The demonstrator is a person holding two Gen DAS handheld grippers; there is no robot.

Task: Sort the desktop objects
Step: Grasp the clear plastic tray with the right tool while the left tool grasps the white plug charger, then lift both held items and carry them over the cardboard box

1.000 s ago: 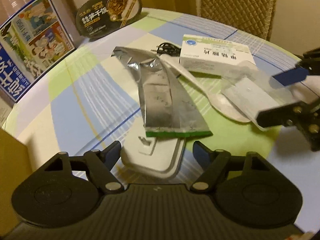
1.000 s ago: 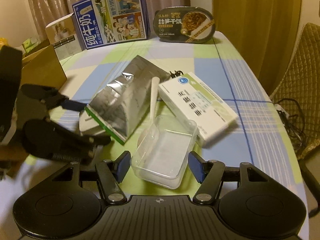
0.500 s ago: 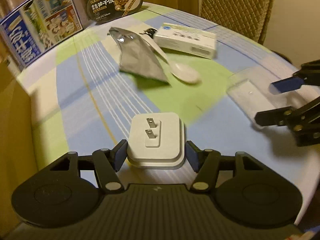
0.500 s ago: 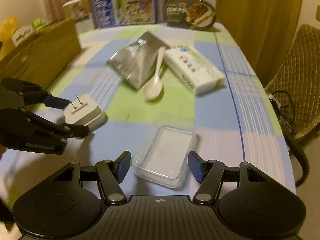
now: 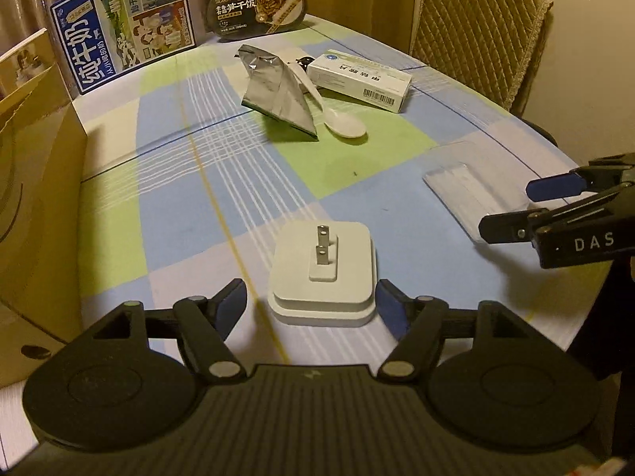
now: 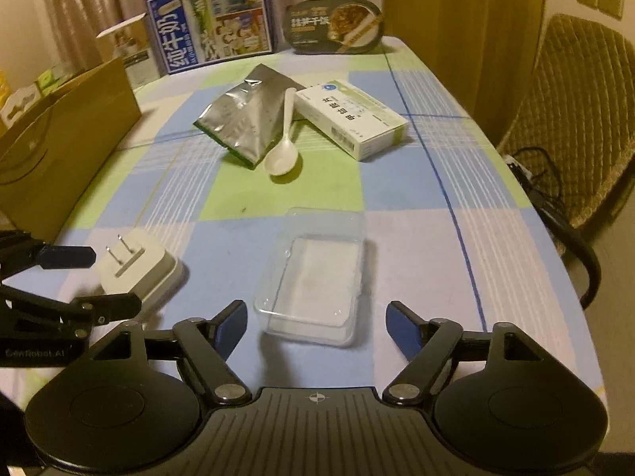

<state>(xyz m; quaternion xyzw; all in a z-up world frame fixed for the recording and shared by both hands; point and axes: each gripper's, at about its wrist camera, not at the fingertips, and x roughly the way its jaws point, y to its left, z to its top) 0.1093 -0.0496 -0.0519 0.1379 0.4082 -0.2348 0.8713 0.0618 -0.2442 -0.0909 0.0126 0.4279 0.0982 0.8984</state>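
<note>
From the left wrist view, the left claw stands wide, its blue pads on either side of the white plug adapter, which lies flat on the checked table with its two prongs pointing up; the pads appear just clear of its sides rather than gripping. If the claw closes off centre, the smooth, low block could skid or twist out, and the upright prongs could catch a pad if the approach dips. Off to the right, the right claw reaches in over the clear plastic box, close enough that the two tools could knock together if both swing inward. Farther back lie the foil pouch, the white spoon partly tucked under it, and the medicine box; a brown paper bag stands at the left edge and would hem in any move that way. From the right wrist view, the right claw is also wide, straddling the near end of the clear plastic box without visibly touching it. The thin, springy walls could buckle or pop out under a hard squeeze, and the box looks light enough to slide when nudged. The left claw brackets the plug adapter at the left. The milk carton and the instant rice bowl stand at the far edge, well apart from both tools.
</note>
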